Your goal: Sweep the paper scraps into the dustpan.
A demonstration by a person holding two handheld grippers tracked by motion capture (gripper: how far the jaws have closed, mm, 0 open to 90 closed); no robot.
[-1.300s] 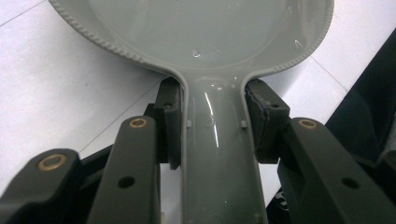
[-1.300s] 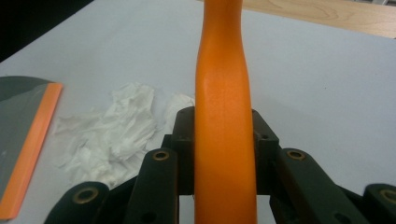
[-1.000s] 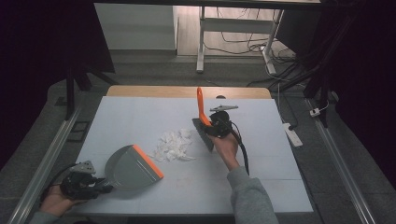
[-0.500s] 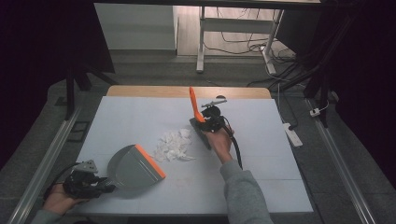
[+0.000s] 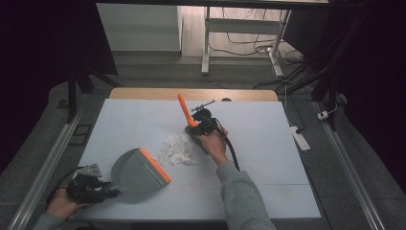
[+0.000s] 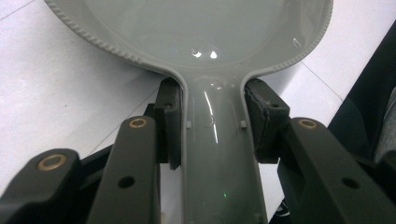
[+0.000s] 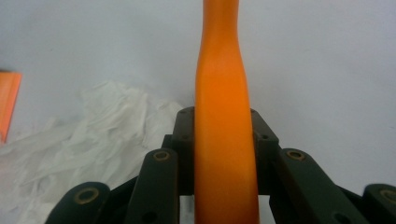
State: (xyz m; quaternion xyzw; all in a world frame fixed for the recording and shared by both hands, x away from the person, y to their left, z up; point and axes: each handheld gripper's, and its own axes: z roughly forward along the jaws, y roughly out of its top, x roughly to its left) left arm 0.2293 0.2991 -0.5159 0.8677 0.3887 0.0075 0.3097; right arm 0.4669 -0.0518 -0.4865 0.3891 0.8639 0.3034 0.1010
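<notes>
Since a second ago: brush [image 5: 184, 111] carried left by the right gripper [image 5: 203, 125], now just beside the paper scraps [image 5: 175, 149].

Nearest, at the table's [image 5: 268, 191] front left corner: left gripper [image 5: 88, 188] unmoved, clamped on the grey dustpan [image 5: 136, 170] handle, orange lip toward the scraps, a small gap between. Mid-table: right gripper clamped on the orange brush handle, head low at the pile's right edge.

Step in hand, probably: sweeping the scraps into the pan. Next: a low stroke down-left, pan held flat and steady.

Open room right and beyond; front edge close behind the pan.
</notes>
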